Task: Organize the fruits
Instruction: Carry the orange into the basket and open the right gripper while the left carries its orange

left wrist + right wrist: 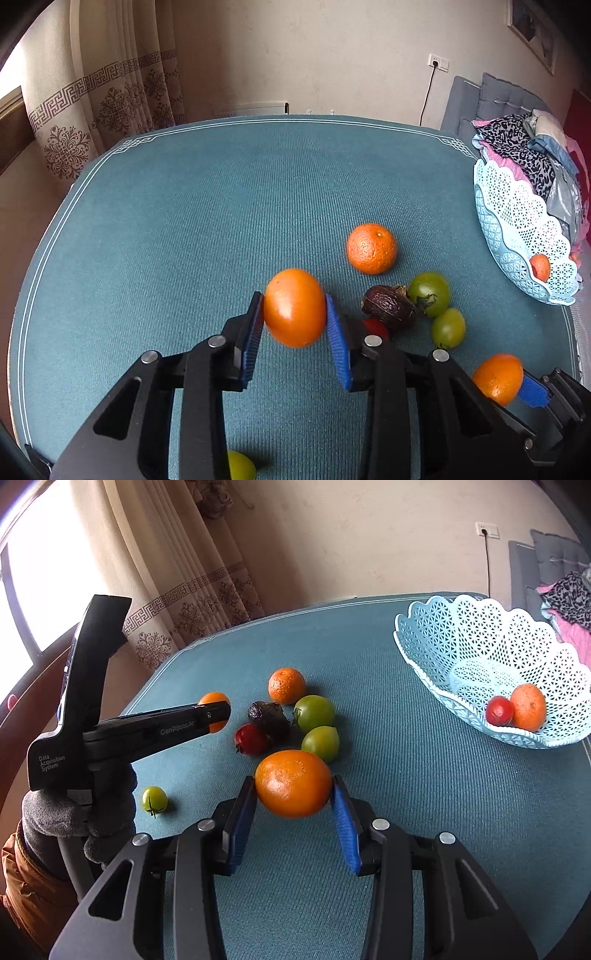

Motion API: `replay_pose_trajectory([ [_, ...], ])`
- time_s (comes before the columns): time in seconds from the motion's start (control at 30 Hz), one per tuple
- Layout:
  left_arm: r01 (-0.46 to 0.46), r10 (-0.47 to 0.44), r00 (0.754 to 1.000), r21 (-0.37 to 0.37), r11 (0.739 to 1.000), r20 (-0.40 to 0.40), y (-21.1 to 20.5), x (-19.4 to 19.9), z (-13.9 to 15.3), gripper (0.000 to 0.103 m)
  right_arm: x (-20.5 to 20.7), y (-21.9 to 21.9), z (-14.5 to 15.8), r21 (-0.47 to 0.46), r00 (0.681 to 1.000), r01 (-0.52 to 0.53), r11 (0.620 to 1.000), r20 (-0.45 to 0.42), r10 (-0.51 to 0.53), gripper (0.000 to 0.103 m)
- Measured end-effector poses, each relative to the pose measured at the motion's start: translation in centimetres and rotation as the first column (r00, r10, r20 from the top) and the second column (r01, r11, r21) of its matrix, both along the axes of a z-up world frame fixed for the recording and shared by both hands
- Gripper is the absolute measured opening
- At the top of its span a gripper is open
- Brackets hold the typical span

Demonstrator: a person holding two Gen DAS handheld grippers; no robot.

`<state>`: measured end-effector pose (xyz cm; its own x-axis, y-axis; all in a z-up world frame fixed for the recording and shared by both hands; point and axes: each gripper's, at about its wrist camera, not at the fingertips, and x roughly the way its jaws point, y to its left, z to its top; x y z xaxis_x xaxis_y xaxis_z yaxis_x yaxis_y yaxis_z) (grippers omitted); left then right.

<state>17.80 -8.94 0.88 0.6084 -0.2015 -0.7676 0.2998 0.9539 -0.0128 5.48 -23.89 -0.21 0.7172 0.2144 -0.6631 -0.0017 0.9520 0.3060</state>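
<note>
Both tongs are loaded! Left tongs (294,308) are closed on a smooth orange fruit (294,308), blue pads pressed to its two flanks, the fruit apparently lifted off the teal worktop (184,221). Right tongs (293,784) are clamped the same way on a second orange (293,784), jaws spread just wide enough to take its width.

Ahead and to the right of the right tongs waits the pale blue lattice basket (424,650), already holding a red tomato (499,710) and an orange-coloured fruit (527,707). Just beyond the right tongs sits the leftover cluster: a dimpled mandarin (286,685), two green tomatoes (314,712) (320,743), a red tomato (251,739) and a dark wrinkled fruit (268,719), possibly a passion fruit, though the view is too soft to be sure. A small green tomato (154,799) lies off to the left of them, near the gloved hand (77,812).

This looks like the carry step, both pickups made. Next, each load wants swinging right, over the scalloped rim, and releasing low so nothing bounces onto the fruit inside. The right pair is nearer and should probably go first.
</note>
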Motion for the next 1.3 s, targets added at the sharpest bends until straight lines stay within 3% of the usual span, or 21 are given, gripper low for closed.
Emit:
replay_pose_trajectory([
  [0.63, 0.081, -0.078, 0.988, -0.018, 0.997, 0.130, -3.1, -5.0, 5.1, 0.035, -2.5, -4.5, 3.4, 0.003, 0.986, 0.132, 0.991, 0.105, -0.132, 0.041],
  [1.3, 0.210, -0.206, 0.966, -0.006, 0.978, 0.157, -9.6, -7.5, 5.8, 0.035, -4.0, -12.4, 5.5, 0.002, 0.935, 0.313, 0.950, 0.175, -0.308, 0.041],
])
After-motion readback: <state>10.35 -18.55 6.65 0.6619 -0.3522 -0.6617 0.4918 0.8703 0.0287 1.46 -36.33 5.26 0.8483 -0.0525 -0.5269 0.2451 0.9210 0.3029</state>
